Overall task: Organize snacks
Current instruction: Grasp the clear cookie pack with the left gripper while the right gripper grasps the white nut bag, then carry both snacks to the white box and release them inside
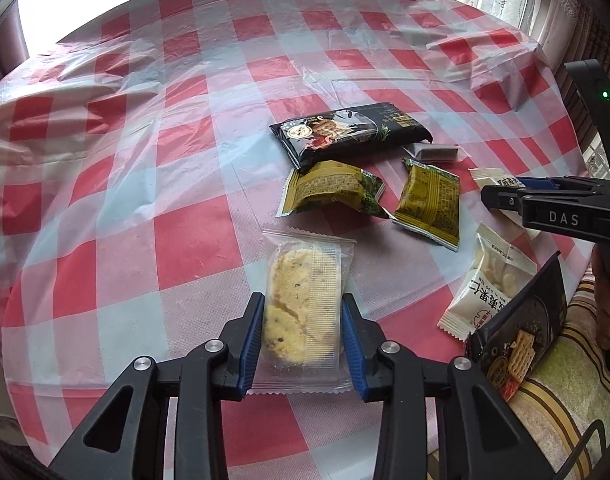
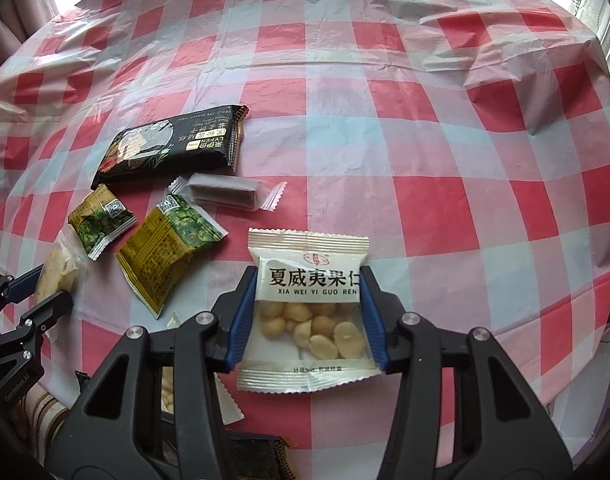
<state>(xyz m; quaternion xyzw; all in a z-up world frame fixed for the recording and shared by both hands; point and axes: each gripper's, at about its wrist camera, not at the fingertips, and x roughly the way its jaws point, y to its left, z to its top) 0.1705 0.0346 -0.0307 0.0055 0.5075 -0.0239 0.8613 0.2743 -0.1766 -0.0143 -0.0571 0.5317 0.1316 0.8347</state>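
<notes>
I have my left claw (image 1: 302, 344) pinching a clear-wrapped cookie packet (image 1: 305, 304), its blue pads pressed against the packet's two long sides, near the counter's front edge. My right claw (image 2: 307, 316) is clamped on a white macadamia nut packet (image 2: 309, 308), pads squeezing its left and right edges, also close to the front edge and to the right of the other snacks. Whether either packet is lifted clear of the red-and-white checked tablecloth (image 2: 425, 120) I cannot tell from these views.

Toward the middle of the counter (image 1: 105, 200) lies a black cracker pack (image 1: 349, 130), flat, with a small dark bar in a clear wrapper (image 2: 229, 192) just beside its right end. In front of those sit two yellow-green pea packets, one (image 1: 333, 192) nearer the black pack and the other (image 1: 429, 204) to its right, close together but apart. In the left wrist view a second white nut packet (image 1: 489, 284) rests at the counter's front right edge, and another black cracker pack (image 1: 521, 320) leans tilted just beside it, hanging past the edge over a striped cushion (image 1: 565, 380).
</notes>
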